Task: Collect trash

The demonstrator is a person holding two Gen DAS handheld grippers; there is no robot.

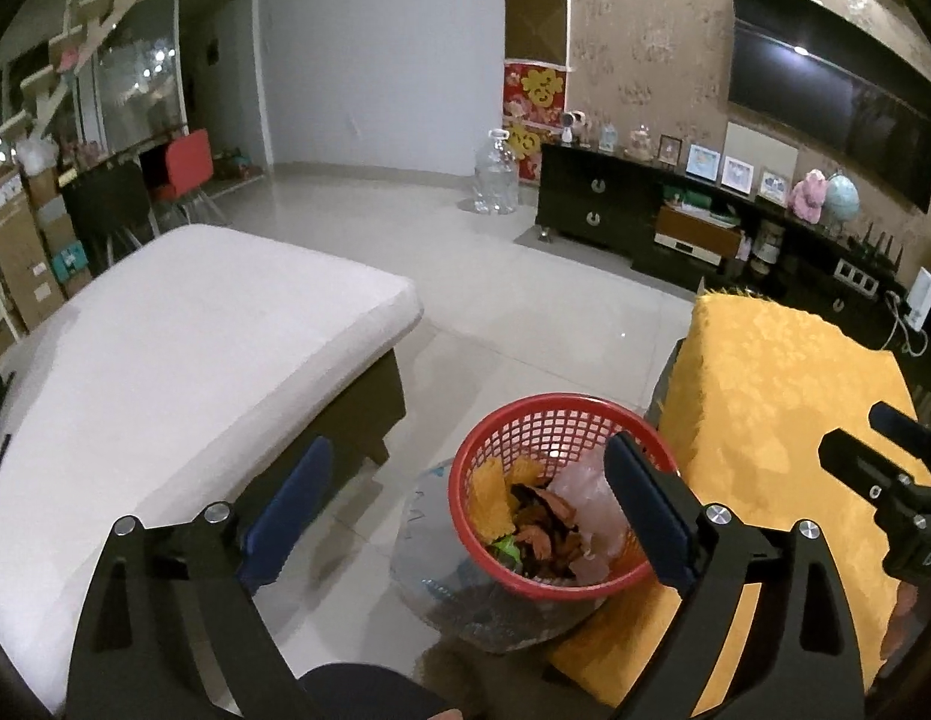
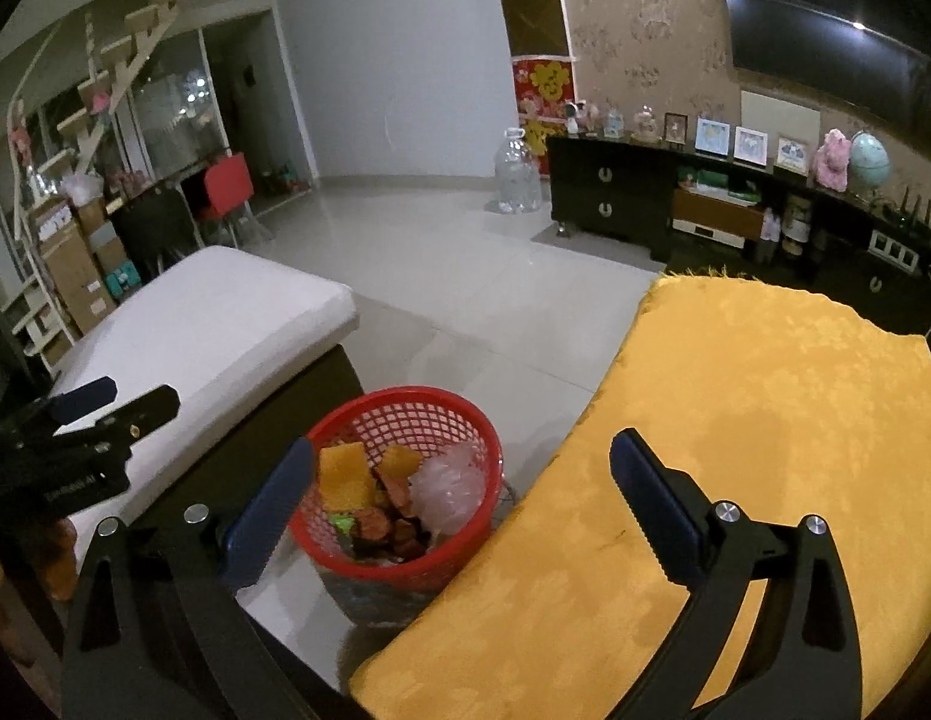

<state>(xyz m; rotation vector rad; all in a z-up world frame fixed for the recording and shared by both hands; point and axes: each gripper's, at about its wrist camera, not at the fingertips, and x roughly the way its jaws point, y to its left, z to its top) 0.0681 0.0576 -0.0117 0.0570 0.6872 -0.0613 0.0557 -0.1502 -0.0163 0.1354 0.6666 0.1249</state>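
Note:
A red mesh basket (image 1: 585,414) (image 2: 405,405) stands on the floor between a white cushioned seat and a table under a yellow cloth. Trash lies inside it: yellow sponge-like pieces (image 1: 486,495) (image 2: 342,477), brown scraps (image 1: 546,525) (image 2: 393,519) and crumpled clear plastic (image 1: 591,495) (image 2: 444,486). My left gripper (image 1: 468,480) hangs open above the basket with nothing between its blue-padded fingers. My right gripper (image 2: 462,471) is open too, empty, over the basket's right rim and the cloth's edge. Each gripper shows at the edge of the other's view.
The white cushioned seat (image 1: 183,324) (image 2: 213,312) lies left of the basket. The yellow-clothed table (image 1: 783,396) (image 2: 765,420) lies right. A dark TV cabinet (image 1: 597,198) with frames and toys lines the far wall, beside a large clear water jug (image 1: 495,177). Pale floor tiles stretch beyond.

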